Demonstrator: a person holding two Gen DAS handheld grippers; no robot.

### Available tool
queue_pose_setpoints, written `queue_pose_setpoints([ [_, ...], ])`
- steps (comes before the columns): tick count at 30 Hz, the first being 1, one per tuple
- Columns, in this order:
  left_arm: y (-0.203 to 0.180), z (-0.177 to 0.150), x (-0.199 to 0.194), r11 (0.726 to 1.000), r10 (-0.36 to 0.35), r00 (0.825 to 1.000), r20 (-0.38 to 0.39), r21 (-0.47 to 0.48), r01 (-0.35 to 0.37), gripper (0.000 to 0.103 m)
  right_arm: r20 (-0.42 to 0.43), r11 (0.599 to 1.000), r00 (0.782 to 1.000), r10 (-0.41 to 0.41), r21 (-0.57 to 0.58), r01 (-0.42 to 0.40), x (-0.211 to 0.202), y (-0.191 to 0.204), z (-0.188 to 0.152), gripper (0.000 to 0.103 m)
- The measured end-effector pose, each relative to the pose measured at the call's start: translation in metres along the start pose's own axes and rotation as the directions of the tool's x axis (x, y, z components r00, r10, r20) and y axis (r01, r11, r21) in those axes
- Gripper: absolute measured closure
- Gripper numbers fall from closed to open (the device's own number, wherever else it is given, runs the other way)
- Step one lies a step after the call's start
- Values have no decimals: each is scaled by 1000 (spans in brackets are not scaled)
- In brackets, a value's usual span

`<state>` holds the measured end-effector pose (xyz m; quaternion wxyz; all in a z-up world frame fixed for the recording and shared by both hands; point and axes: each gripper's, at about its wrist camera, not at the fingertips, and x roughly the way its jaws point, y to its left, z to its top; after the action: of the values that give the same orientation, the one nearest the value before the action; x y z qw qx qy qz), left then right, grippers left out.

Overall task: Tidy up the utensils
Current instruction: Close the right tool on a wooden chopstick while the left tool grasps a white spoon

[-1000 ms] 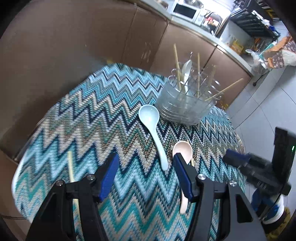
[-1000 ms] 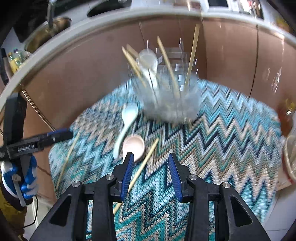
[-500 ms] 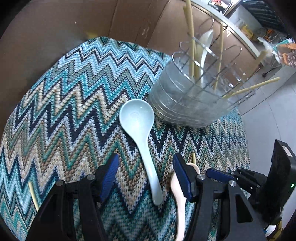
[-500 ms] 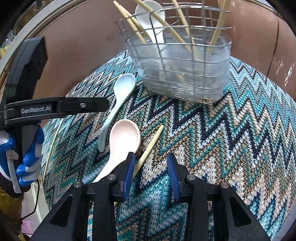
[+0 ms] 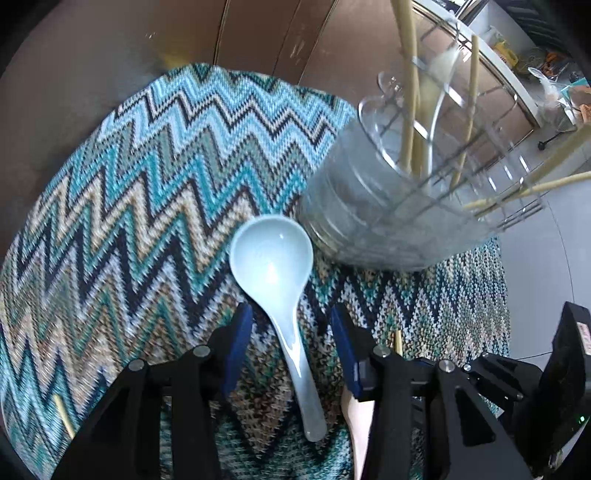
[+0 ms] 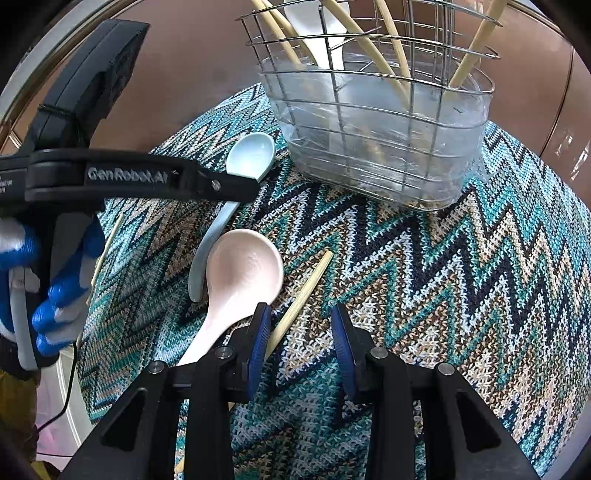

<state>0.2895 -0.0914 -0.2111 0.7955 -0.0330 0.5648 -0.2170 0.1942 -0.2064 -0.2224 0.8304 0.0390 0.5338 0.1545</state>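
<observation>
Left tongs point(image 5: 291, 328): spread wide, holding nothing; the 2 blue pads straddle the handle of the pale blue ceramic soup spoon point(image 5: 275, 273) without touching it.
Right tongs point(image 6: 299, 332): spread wide, holding nothing; low over the table, the left pad just beside a light wooden chopstick point(image 6: 303, 295).
Pale blue spoon: flat on the table, bowl at the far end, just beside the basket.
Pink ceramic soup spoon point(image 6: 242, 273): flat on the table, between the blue spoon and the chopstick.
Wire utensil basket with clear plastic liner point(image 6: 380, 129): far side of the table; holds several chopsticks and 1 white spoon point(image 6: 325, 33).
Table point(image 6: 461, 277): covered by a teal zigzag knit cloth.
</observation>
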Motion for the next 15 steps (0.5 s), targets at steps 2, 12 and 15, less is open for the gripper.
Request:
queue_pose_setpoints([
  [2, 5, 6, -4, 1000, -6, 1000, 18, 3, 6, 60, 1, 1000, 1000, 15, 6, -15, 0, -3, 1, 69],
  [12, 27, 39, 8, 996, -92, 995, 37, 19, 92, 61, -10, 1000, 1000, 23, 1, -23, -9, -16, 0, 72],
  [15, 25, 45, 23, 994, -98, 995, 11, 43, 97, 65, -20, 1000, 1000, 12, -6, -12, -6, -14, 8, 73],
])
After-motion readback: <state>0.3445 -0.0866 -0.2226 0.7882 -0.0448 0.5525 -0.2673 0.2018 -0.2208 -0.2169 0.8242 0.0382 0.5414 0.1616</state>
